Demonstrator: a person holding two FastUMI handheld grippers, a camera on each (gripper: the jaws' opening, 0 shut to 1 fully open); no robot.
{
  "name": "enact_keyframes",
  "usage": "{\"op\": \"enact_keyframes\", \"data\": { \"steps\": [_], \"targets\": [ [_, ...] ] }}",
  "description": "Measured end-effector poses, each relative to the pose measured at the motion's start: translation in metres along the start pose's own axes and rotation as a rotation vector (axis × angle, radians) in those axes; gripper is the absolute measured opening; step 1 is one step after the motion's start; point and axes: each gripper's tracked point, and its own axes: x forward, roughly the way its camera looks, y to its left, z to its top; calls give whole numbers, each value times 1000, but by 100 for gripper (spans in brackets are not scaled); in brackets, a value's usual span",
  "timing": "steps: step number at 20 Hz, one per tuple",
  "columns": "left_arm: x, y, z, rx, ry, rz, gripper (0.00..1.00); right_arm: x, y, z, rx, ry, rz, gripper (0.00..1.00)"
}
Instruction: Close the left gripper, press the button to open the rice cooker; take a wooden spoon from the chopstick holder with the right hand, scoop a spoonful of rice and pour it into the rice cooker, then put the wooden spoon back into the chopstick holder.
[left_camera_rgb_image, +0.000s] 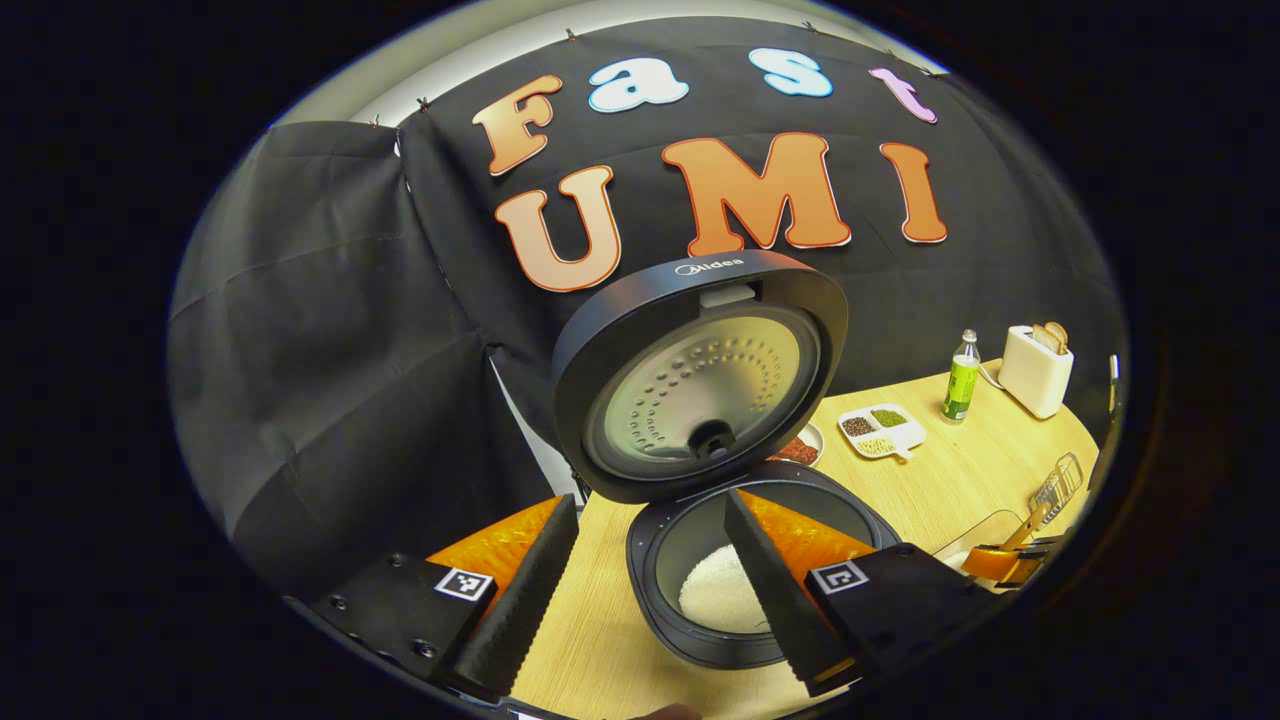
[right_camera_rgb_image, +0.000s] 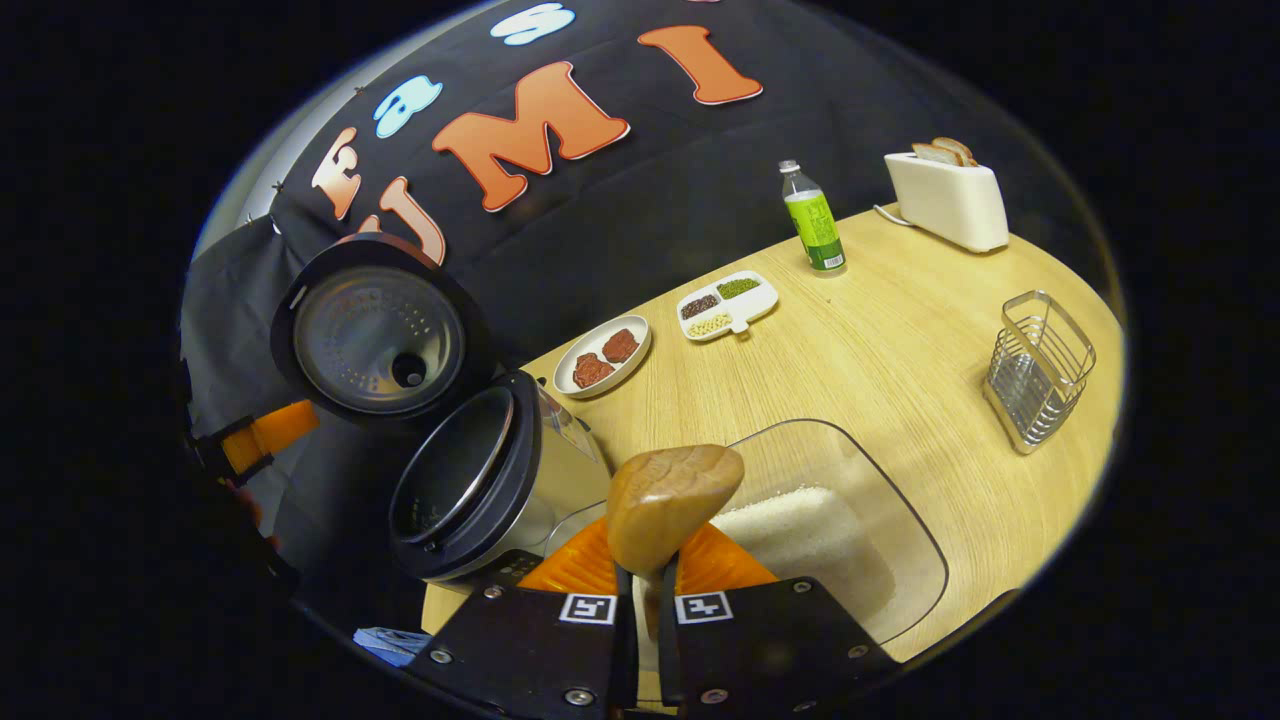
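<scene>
The black rice cooker (left_camera_rgb_image: 700, 600) stands open, lid (left_camera_rgb_image: 700, 380) upright, with white rice (left_camera_rgb_image: 715, 595) in its pot. My left gripper (left_camera_rgb_image: 650, 500) is open just in front of the cooker, with nothing between its fingers. My right gripper (right_camera_rgb_image: 645, 572) is shut on the wooden spoon's handle. The spoon's bowl (right_camera_rgb_image: 670, 500) sticks up above the fingers, over the near-left part of the glass rice container (right_camera_rgb_image: 880, 500); I see no rice on it. The cooker (right_camera_rgb_image: 465, 490) sits to its left. The wire chopstick holder (right_camera_rgb_image: 1040, 370) stands at the right.
On the wooden table (right_camera_rgb_image: 880, 340) are a plate of red pieces (right_camera_rgb_image: 603, 357), a divided dish of beans (right_camera_rgb_image: 727, 303), a green bottle (right_camera_rgb_image: 815, 220) and a white toaster (right_camera_rgb_image: 945, 195) with bread. The other gripper (right_camera_rgb_image: 250, 440) is left of the cooker.
</scene>
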Motion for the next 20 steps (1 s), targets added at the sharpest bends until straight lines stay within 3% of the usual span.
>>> {"op": "enact_keyframes", "data": {
  "steps": [5, 15, 20],
  "targets": [
    [-4, -3, 4, -3, -3, 5, 99, 4, 0, 0, 207, 38, 82, 7],
    [-11, -11, 14, 12, -5, 23, 99, 4, -16, 18, 397, 40, 190, 7],
    [-14, -18, 19, -2, -13, 31, 99, -6, -47, 43, 498, 6, 207, 7]
  ]
}}
